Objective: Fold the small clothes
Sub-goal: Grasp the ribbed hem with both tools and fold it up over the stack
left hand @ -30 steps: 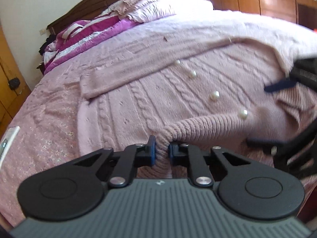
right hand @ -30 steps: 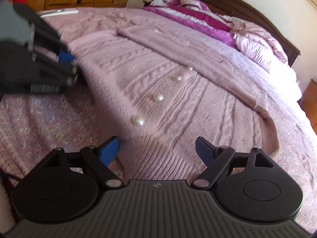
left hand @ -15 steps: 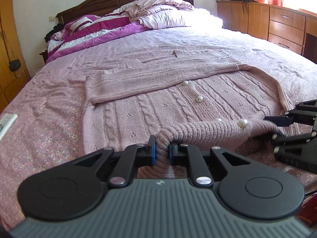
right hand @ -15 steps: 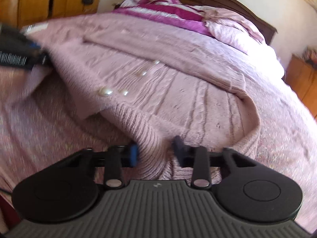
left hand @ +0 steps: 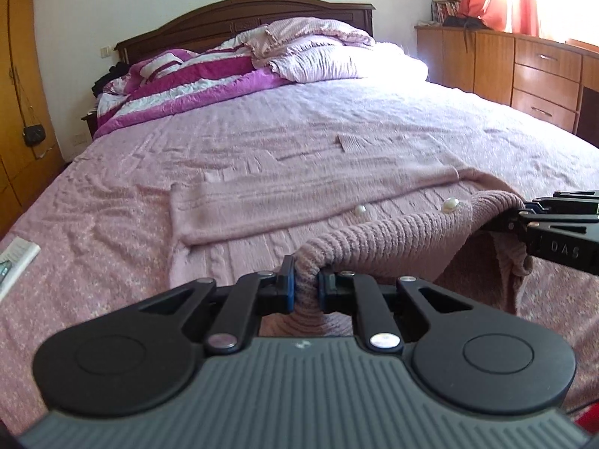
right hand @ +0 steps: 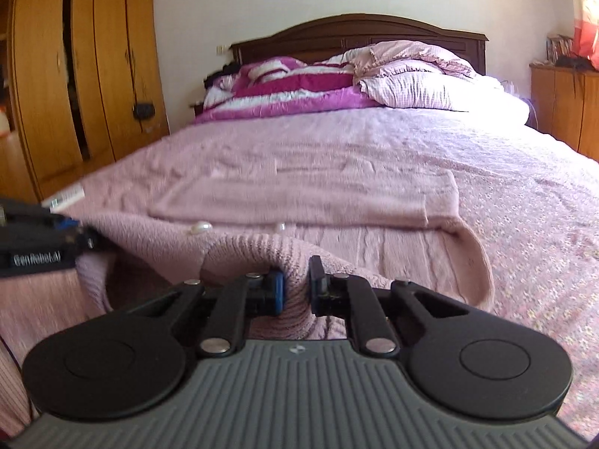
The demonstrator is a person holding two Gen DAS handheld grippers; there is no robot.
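**Checker:** Report the state of both sets of fingers.

**Operator:** My left gripper (left hand: 305, 286) is clamped on the ribbed hem of the pink cardigan (left hand: 337, 194); knit fills the gap between the blue pads. My right gripper (right hand: 295, 288) is likewise closed on a bunch of the same ribbed hem, fabric pinched between its fingers (right hand: 277, 291).

**Checker:** Location of the garment?

**Operator:** It lies on the bed (left hand: 112, 202), near the foot end. The hem edge is lifted off the bedspread and arches between my two grippers. The rest of the body lies flat, with a sleeve (left hand: 284, 202) folded across it from side to side. Two pearl buttons (left hand: 450, 205) sit just beyond the raised hem.

**Checker:** Edges?

**Operator:** In the right wrist view the cardigan's right side edge curls down in a loop beside my fingers. In the left wrist view the sleeve cuff ends at a straight vertical edge on the left, short of the bed's side. The far cuffs lie flat, mid-bed.

**Checker:** Open room for moving?

**Operator:** Bare bedspread extends beyond the cardigan up to the pillows (left hand: 337, 52) and the striped magenta quilt (left hand: 194, 82) at the headboard (left hand: 239, 18). Bedspread also shows on both sides of the garment. A white flat object (left hand: 15, 262) lies at the bed's left edge. A wardrobe (right hand: 75, 75) stands well apart on the left, drawers (left hand: 543, 75) on the right.
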